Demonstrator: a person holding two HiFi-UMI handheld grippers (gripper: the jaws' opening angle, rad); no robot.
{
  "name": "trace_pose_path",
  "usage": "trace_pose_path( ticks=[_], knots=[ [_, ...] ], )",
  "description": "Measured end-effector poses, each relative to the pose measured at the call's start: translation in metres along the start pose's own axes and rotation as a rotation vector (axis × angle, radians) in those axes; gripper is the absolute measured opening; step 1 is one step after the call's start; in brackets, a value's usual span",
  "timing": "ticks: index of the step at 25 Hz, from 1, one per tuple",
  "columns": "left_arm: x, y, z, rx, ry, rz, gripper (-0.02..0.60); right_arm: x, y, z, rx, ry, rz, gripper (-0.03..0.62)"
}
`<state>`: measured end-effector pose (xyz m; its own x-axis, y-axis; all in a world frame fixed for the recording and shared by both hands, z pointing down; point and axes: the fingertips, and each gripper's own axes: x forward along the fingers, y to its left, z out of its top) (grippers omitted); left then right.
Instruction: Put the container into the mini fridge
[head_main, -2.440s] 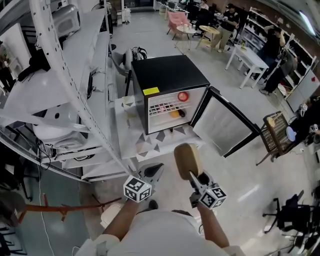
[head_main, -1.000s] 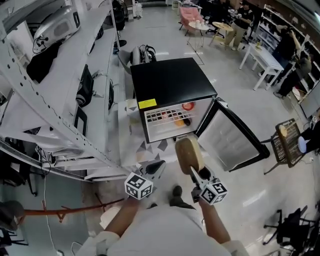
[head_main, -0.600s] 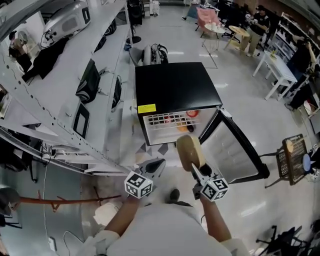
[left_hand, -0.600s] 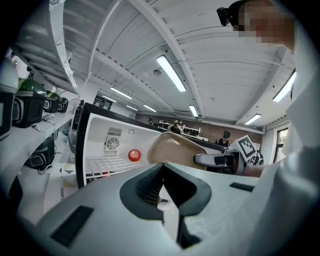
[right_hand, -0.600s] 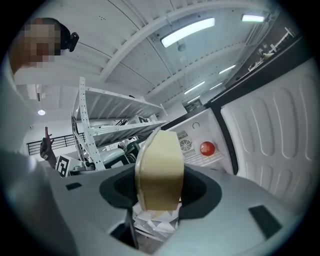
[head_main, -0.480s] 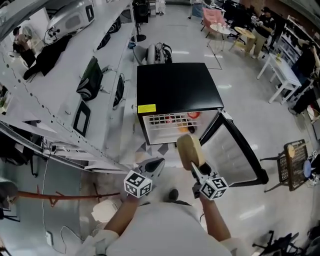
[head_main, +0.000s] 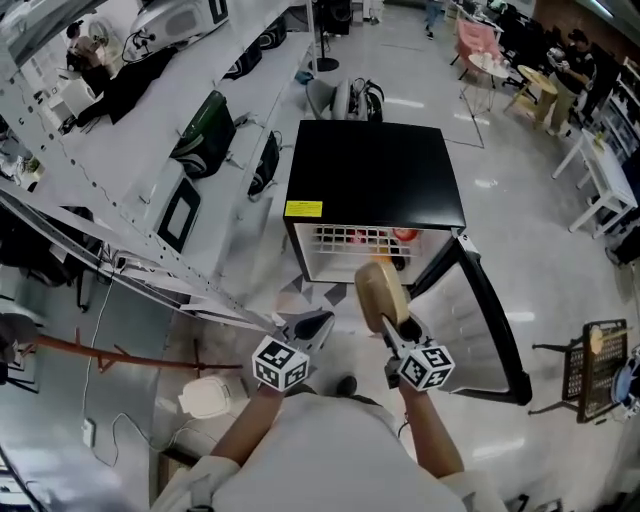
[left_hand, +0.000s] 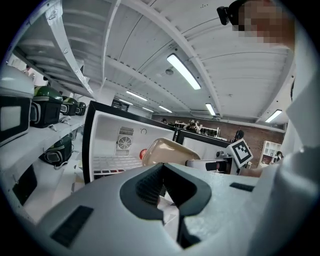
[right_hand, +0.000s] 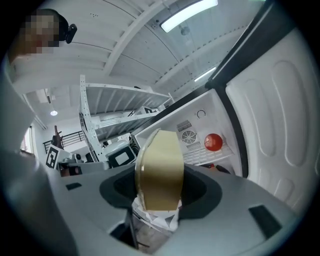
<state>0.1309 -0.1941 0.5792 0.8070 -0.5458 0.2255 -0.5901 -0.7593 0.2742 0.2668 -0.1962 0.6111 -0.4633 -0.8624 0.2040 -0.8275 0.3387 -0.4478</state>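
Approach step: my right claw (head_main: 393, 322) clamps the tan oval plastic container (head_main: 380, 290), my left claw (head_main: 312, 328) is closed and empty, and next I must reach into the open black mini fridge (head_main: 375, 175).

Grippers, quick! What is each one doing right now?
Left gripper: closed, holding nothing.
Right gripper: closed on the tan oval container.

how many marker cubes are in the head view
2: one cube on the left gripper, lower centre-left; the other cube on the right gripper, which grips the container. None appears hidden.
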Motion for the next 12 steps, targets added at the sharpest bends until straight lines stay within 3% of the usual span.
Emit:
trace_pose_path(
  ticks=[12],
  knots=[
    [0.001, 0.022, -0.006, -0.037, 0.011, 0.078, 0.003, 0.046, -0.008, -0.005, 0.041, 0.017, 0.048, 0.219]
  ],
)
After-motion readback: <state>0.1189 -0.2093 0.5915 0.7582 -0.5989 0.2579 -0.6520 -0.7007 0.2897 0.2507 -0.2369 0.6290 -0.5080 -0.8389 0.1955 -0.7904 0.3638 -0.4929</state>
